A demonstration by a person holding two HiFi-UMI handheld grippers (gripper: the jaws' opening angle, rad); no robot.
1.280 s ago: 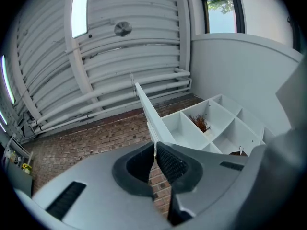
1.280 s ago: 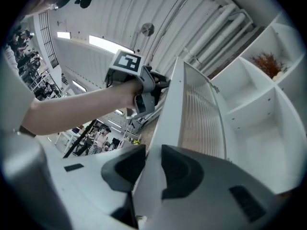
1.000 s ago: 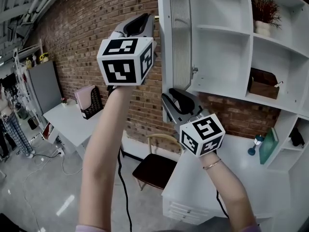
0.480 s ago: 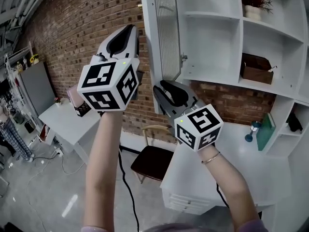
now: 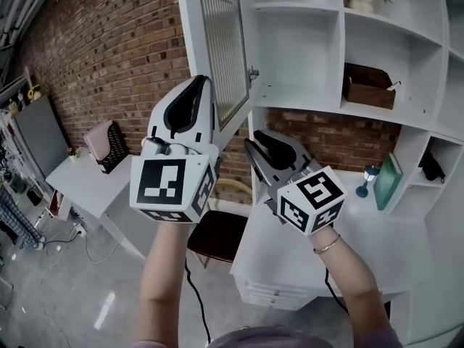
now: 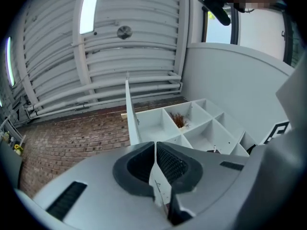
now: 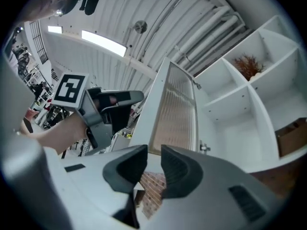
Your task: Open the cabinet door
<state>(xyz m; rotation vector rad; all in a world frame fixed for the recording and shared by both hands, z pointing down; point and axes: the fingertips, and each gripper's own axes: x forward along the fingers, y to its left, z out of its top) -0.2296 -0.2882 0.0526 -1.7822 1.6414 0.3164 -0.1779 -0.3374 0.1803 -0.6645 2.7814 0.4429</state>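
Two tongs are hanging low by the opened cabinet door [image 5: 220, 46], and neither one is gripping it.

I am holding my left gripper [image 5: 194, 91] with its jaws pressed together on nothing. From the head view its tip is overlapping the door's lower edge, but the left gripper view is showing the door edge-on, above and beyond the jaws and apart from them. My right gripper [image 5: 255, 143] is sitting below the door's hinged corner, just beside the left one. Its jaws have just been closing and are standing a narrow gap apart with nothing between them, the door's bottom rail showing beyond the gap. The door is standing swung out from the white shelf unit [image 5: 304, 56], with its ribbed glass panel above both tongs.
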